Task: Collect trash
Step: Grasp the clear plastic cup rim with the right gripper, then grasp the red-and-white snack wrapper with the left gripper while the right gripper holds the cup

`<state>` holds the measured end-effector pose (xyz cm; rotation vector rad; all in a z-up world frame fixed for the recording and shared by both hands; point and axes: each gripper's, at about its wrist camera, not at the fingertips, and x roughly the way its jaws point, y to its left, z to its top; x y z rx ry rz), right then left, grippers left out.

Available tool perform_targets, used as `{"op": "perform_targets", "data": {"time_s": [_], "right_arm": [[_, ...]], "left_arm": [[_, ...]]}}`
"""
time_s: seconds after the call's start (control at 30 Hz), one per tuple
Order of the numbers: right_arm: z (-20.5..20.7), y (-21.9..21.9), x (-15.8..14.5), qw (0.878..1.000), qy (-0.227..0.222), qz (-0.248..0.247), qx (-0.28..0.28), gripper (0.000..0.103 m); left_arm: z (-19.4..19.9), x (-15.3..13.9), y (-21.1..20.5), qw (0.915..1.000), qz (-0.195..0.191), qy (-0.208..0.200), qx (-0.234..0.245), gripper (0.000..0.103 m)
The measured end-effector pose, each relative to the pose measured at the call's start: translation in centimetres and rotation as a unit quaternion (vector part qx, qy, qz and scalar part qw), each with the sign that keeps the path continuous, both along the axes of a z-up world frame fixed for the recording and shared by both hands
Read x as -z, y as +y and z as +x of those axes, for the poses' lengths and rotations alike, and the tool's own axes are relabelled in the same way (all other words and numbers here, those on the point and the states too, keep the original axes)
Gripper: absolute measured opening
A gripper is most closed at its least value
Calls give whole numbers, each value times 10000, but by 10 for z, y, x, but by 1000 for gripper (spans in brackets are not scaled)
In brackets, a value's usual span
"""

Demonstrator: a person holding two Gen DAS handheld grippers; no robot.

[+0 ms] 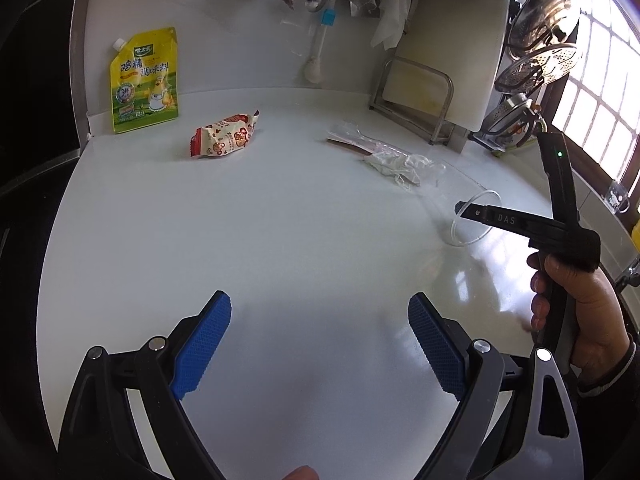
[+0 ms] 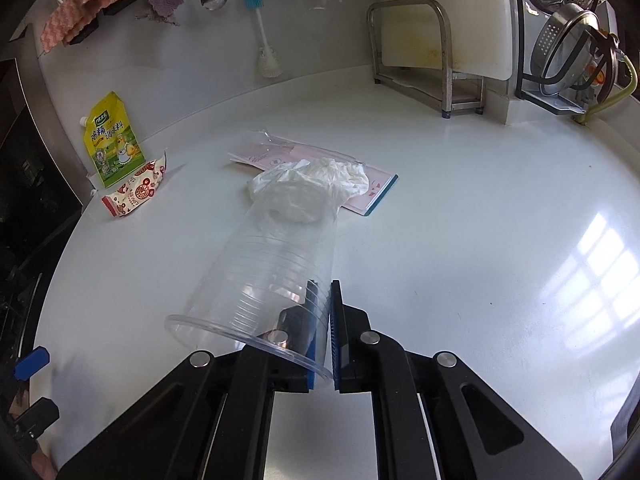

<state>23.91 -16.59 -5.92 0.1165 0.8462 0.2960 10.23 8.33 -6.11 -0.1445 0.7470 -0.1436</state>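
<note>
- The right tongs (image 2: 330, 332) pinch the wall of a clear plastic cup (image 2: 264, 276) near its rim; the cup lies on its side over the white table (image 2: 480, 240).
- The cup's base points toward a crumpled white wrapper (image 2: 316, 178) lying on a pink packet (image 2: 376, 188).
- The left tongs (image 1: 320, 344) are spread wide above bare table.
- A red-and-white snack wrapper (image 1: 224, 136) lies near a yellow seasoning pouch (image 1: 145, 80) at the wall.
</note>
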Motion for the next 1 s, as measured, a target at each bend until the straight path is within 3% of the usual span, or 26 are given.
{"op": "perform_targets", "data": {"time_s": [0.2,0.5,0.87,0.93,1.0], "right_arm": [[-25,-6,-17,9992,-315,216,-89,5],[-47,-8,-34,9967,-566,496,-289,5],[-57,-13,-42,9956,-704,485,-374,5],[-56,-14,-42,9956,-727,465,-356,5],[-55,-15,-43,9956,-742,468,-345,5]], "left_arm": [[27,-15,15,9986,374,-236,-286,91],[119,-28,37,9935,883,-273,-668,91],[224,-3,46,9819,1785,164,-618,91],[235,5,50,9810,1803,319,-640,88],[242,13,55,9821,1708,465,-647,78]]}}
